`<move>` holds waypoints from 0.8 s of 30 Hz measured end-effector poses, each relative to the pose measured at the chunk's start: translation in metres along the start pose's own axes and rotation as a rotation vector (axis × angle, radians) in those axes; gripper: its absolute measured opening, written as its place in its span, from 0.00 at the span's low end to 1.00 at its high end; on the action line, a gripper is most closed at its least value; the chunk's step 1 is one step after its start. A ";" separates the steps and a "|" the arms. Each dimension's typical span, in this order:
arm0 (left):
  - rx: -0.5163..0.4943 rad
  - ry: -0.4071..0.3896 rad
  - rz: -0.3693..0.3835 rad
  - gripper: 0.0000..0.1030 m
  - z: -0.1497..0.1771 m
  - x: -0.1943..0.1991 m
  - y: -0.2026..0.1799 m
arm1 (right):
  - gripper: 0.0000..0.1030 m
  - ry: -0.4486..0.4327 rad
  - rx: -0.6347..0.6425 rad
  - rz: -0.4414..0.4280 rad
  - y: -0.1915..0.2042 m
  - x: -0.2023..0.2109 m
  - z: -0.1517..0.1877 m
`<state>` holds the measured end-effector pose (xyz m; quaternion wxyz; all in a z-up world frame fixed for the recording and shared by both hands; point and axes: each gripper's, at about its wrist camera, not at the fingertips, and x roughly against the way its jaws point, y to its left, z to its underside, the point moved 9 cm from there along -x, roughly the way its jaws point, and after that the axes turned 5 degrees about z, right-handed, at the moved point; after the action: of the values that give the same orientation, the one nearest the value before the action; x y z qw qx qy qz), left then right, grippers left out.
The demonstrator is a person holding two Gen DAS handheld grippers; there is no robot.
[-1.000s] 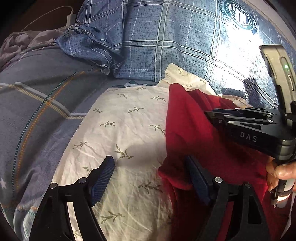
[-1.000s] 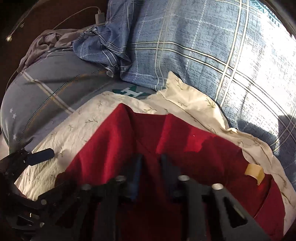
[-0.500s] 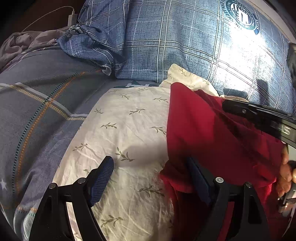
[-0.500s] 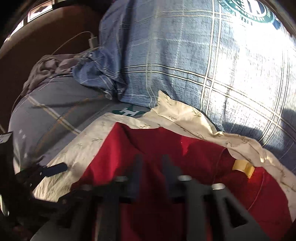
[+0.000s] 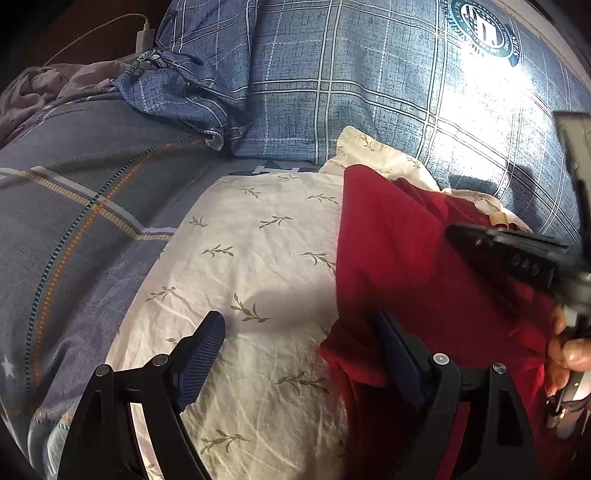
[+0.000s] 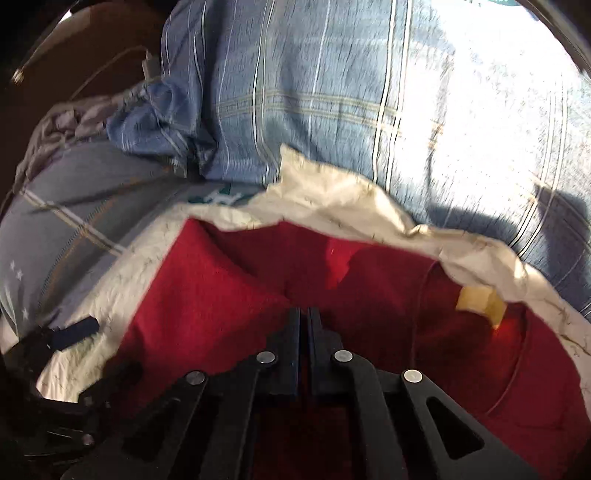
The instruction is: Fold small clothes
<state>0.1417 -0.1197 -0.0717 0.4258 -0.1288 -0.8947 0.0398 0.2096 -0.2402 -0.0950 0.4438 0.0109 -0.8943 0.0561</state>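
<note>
A red garment [image 5: 406, 266] lies on a cream leaf-print cloth [image 5: 258, 251] on the bed; it also shows in the right wrist view [image 6: 221, 295], with a yellow neck label [image 6: 480, 302]. My left gripper [image 5: 299, 332] is open, its left finger over the cream cloth and its right finger at the garment's left edge. My right gripper [image 6: 303, 321] has its jaws nearly together on a fold of the red garment, and shows from the side in the left wrist view [image 5: 517, 254].
A blue plaid pillow [image 5: 369, 81] lies behind the cloth. A grey striped duvet [image 5: 74, 206] lies to the left. A white charger and cable [image 5: 142, 35] sit at the far left near dark wood.
My right gripper's jaws have closed from a narrow gap onto the red fabric, and that view is now blurred. My left gripper has stayed open in place.
</note>
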 end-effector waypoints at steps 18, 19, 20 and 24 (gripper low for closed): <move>-0.040 -0.033 -0.041 0.80 0.000 0.014 -0.007 | 0.29 0.009 -0.119 0.082 -0.025 0.072 0.087; -0.048 -0.038 -0.047 0.80 0.000 0.017 -0.008 | 0.29 0.016 -0.124 0.089 -0.027 0.076 0.088; -0.057 -0.043 -0.051 0.80 0.000 0.021 -0.009 | 0.29 0.014 -0.132 0.083 -0.028 0.083 0.089; -0.077 -0.068 -0.040 0.80 -0.002 0.041 -0.015 | 0.38 -0.022 -0.161 0.132 -0.043 0.103 0.096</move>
<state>0.1156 -0.1230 -0.0371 0.3904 -0.1255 -0.9120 0.0013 0.0737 -0.2906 -0.0671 0.4285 -0.0832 -0.8996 0.0133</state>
